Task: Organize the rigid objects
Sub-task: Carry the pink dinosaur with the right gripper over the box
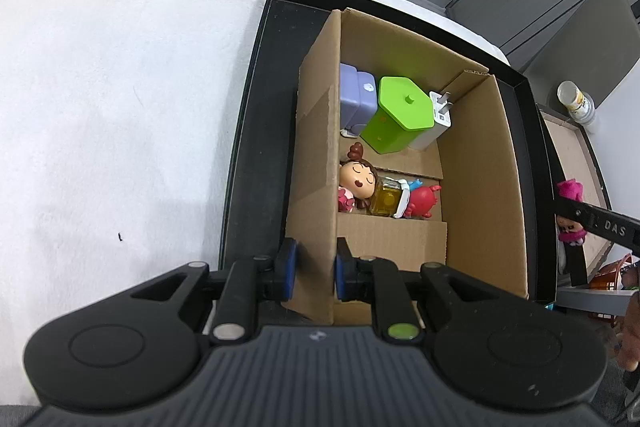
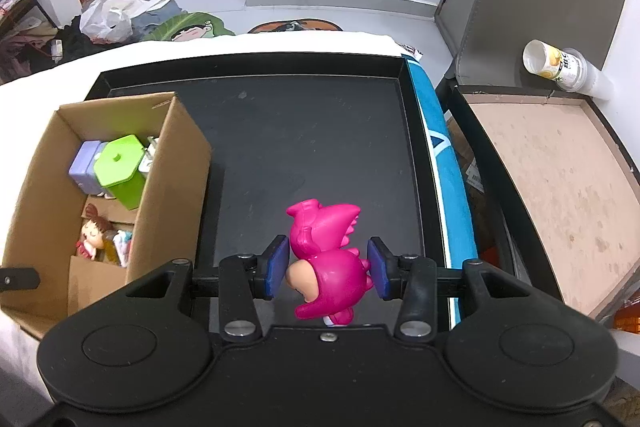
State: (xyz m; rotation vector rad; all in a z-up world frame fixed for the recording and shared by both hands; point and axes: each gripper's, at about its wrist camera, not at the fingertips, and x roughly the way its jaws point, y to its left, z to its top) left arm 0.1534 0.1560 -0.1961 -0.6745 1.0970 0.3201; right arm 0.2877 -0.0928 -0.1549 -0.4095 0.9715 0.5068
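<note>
A cardboard box [image 1: 480, 163] stands in a black tray [image 1: 256, 131]. In the box lie a purple case [image 1: 356, 95], a green hexagonal container [image 1: 400, 115], a white charger [image 1: 438, 119], a doll figure [image 1: 358, 183] and a red toy with a yellow bottle [image 1: 404, 201]. My left gripper [image 1: 315, 273] is shut on the box's left wall. My right gripper [image 2: 328, 267] is shut on a pink dinosaur figure [image 2: 328, 255] and holds it above the tray [image 2: 320, 147], right of the box [image 2: 172, 163]. The pink figure also shows in the left wrist view [image 1: 570, 195].
The tray sits on a white cloth-covered surface [image 1: 120, 107]. A blue strip [image 2: 444, 163] runs along the tray's right edge. A brown-topped side table [image 2: 552, 187] with a paper cup [image 2: 560, 67] stands to the right. Bags and slippers lie on the floor behind.
</note>
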